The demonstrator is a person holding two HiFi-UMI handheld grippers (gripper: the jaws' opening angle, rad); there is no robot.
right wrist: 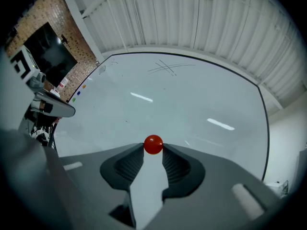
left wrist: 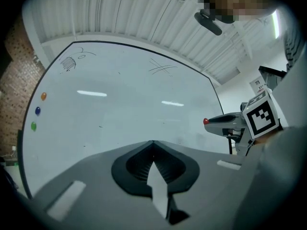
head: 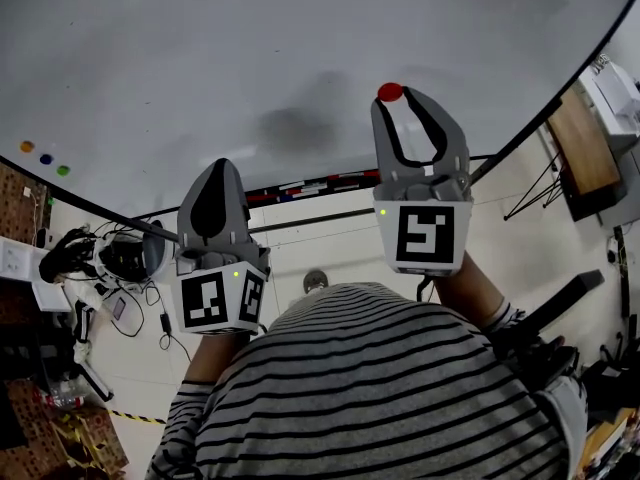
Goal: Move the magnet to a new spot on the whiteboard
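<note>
A small round red magnet [right wrist: 153,144] sits pinched between the tips of my right gripper [right wrist: 153,148], whose pads press on both its sides. In the head view the red magnet [head: 390,92] shows at the tips of the right gripper [head: 402,96], right against the whiteboard [head: 300,48]; I cannot tell whether it touches the board. My left gripper [head: 222,168] is lower and to the left, shut with nothing in it. In the left gripper view its tips [left wrist: 153,143] meet, and the magnet [left wrist: 206,121] appears at the right.
Three small coloured magnets [head: 45,158] sit at the board's left edge. A ledge with markers [head: 310,183] runs under the board. Cables and gear [head: 100,268] lie on the floor at left; a wooden table [head: 580,143] stands at right.
</note>
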